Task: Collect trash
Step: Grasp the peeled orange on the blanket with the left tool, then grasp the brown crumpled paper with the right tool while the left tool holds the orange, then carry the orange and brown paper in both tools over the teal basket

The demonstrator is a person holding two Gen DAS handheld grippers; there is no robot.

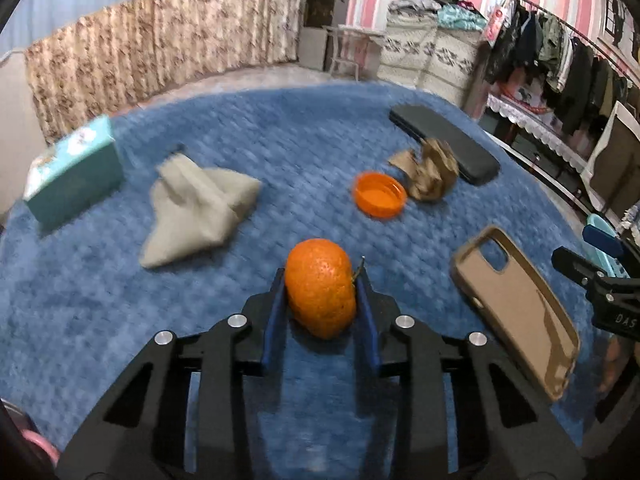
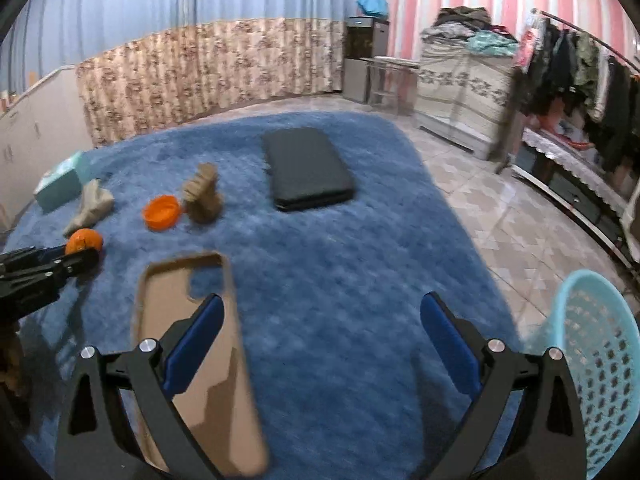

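Far left on the blue blanket (image 1: 120, 320): a teal tissue box (image 1: 74, 174), standing on its long edge near the blanket's border. Just right of it, apart, a crumpled beige cloth (image 1: 196, 210) lying loose on the pile. Toward the middle and nearest the left camera: an orange (image 1: 320, 288), pinched between the blue pads (image 1: 274, 320) of the left gripper (image 1: 320, 308), one pad pressed to each flank of the fruit (stem side against the right-hand pad). Whether lifted or resting on the blanket, cannot tell. Beyond it, an orange plastic lid (image 1: 379, 194), open side up, just beside a crumpled brown paper wad (image 1: 430, 172), the two close enough that touching cannot be ruled out. Behind the wad, a flat black case (image 1: 444, 142). Further right, a tan phone case (image 1: 516, 308), inner side up, well apart from the lid.

From the right wrist view: right gripper (image 2: 322, 344) spread wide and gripping nothing, its left pad over the phone case (image 2: 188, 312), its right pad over bare blanket. Far right, off the blanket on the tiled floor (image 2: 500, 216), a light blue perforated basket (image 2: 600, 360).
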